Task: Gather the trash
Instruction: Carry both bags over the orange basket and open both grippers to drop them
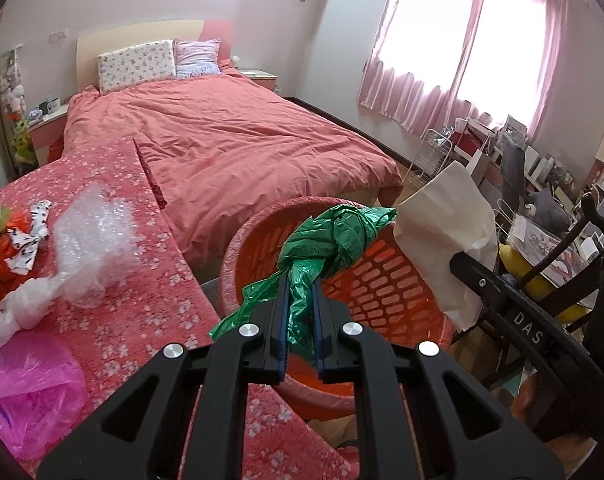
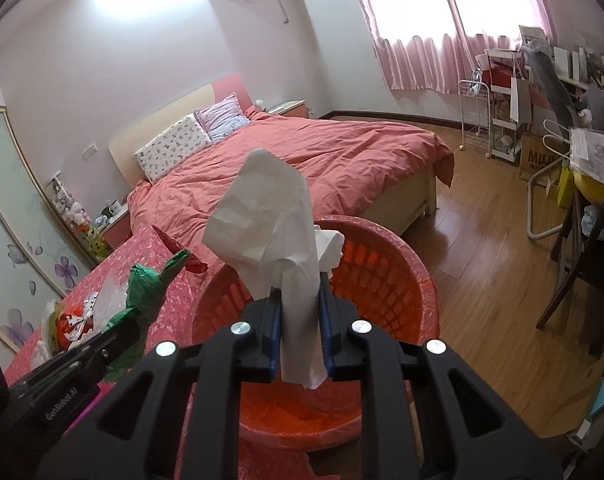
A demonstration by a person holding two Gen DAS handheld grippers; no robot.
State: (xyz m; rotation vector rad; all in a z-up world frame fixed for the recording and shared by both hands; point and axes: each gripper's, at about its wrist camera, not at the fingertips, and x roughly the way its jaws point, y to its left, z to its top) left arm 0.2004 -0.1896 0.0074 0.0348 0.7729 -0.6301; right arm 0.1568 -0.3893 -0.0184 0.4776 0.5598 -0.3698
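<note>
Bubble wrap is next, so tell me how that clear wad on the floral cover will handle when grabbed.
The bubble wrap looks puffy and crumpled, so it is probably very light and will squash between the pads. Its glossy film may slip. It looks floppy, so loose ends likely dangle.

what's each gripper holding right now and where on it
Left gripper: green plastic bag, pinched at its trailing lower end. Right gripper: white tissue, pinched near its bottom end.
</note>
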